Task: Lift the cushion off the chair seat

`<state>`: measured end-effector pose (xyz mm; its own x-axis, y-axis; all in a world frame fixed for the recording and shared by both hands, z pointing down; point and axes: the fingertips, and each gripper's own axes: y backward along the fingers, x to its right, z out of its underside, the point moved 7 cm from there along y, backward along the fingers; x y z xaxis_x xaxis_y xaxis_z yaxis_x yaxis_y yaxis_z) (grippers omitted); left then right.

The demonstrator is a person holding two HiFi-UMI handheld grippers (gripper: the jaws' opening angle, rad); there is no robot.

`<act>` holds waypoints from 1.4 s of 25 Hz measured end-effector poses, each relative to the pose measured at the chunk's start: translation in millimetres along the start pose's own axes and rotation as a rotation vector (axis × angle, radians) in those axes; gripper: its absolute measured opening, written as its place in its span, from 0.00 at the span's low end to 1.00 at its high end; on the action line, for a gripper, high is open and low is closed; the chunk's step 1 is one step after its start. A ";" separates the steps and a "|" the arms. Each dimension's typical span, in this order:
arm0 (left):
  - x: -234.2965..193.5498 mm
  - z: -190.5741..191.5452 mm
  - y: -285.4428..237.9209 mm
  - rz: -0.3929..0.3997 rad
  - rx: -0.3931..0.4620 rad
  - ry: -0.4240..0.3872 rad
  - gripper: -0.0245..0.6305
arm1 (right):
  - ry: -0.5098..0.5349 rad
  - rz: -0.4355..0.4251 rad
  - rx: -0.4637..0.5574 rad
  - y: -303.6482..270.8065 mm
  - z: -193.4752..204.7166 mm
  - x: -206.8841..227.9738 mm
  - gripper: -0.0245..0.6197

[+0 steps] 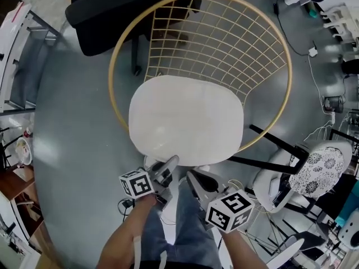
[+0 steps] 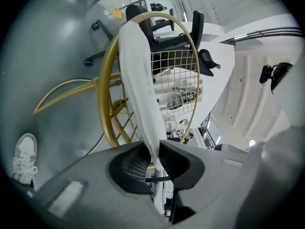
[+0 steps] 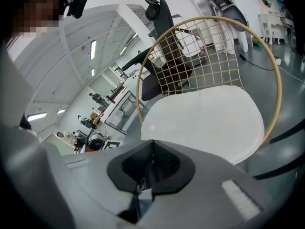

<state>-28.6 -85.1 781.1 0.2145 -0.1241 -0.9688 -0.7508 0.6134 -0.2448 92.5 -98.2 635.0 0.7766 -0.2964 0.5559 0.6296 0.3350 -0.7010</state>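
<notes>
the left hand-held gripper (image 1: 168,165) (image 2: 155,149) has its jaws pinched on the near edge of the white cushion (image 1: 188,119) (image 2: 138,89). in the left gripper view the ribbed pads press on the thin rim from both sides, and the cushion runs straight away from the jaws, seen edge-on. the right hand-held gripper (image 1: 194,178) (image 3: 151,144) sits just beside the left one. its jaws are pressed together with nothing between them. the cushion (image 3: 205,120) lies just ahead of its tips and a little to their right, apart from them as far as the right gripper view shows.

behind both grippers, in the head view, are the person's legs (image 1: 179,228) in blue jeans. in the left gripper view a white shoe (image 2: 24,156) rests on the grey floor (image 1: 73,122) off to the left of the jaws.

ahead of the grippers the cushion covers the seat of the gold wire chair (image 1: 115,55) (image 2: 107,94) (image 3: 276,75). its front edge meets the left gripper and the rest lies flat across the seat. beyond the cushion the chair's round hoop and wire-grid back rise up. farther still, past the back, stands a black office chair (image 1: 112,10) (image 3: 157,13).
</notes>
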 end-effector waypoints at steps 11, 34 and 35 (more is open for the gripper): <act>56.5 -20.1 3.6 0.081 -0.009 -0.047 0.10 | 0.046 0.093 0.084 20.8 -20.9 -5.2 0.04; 194.7 -70.6 12.1 0.164 -0.024 -0.211 0.10 | 0.108 0.166 0.328 98.4 -77.1 -56.7 0.04; 199.3 -69.9 16.2 0.162 -0.020 -0.207 0.10 | 0.108 0.168 0.336 101.4 -77.9 -59.7 0.04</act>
<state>-41.7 -154.4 581.4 0.2123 0.1380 -0.9674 -0.7976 0.5964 -0.0900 108.3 -116.2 495.9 0.8740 -0.2990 0.3832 0.4799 0.6554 -0.5832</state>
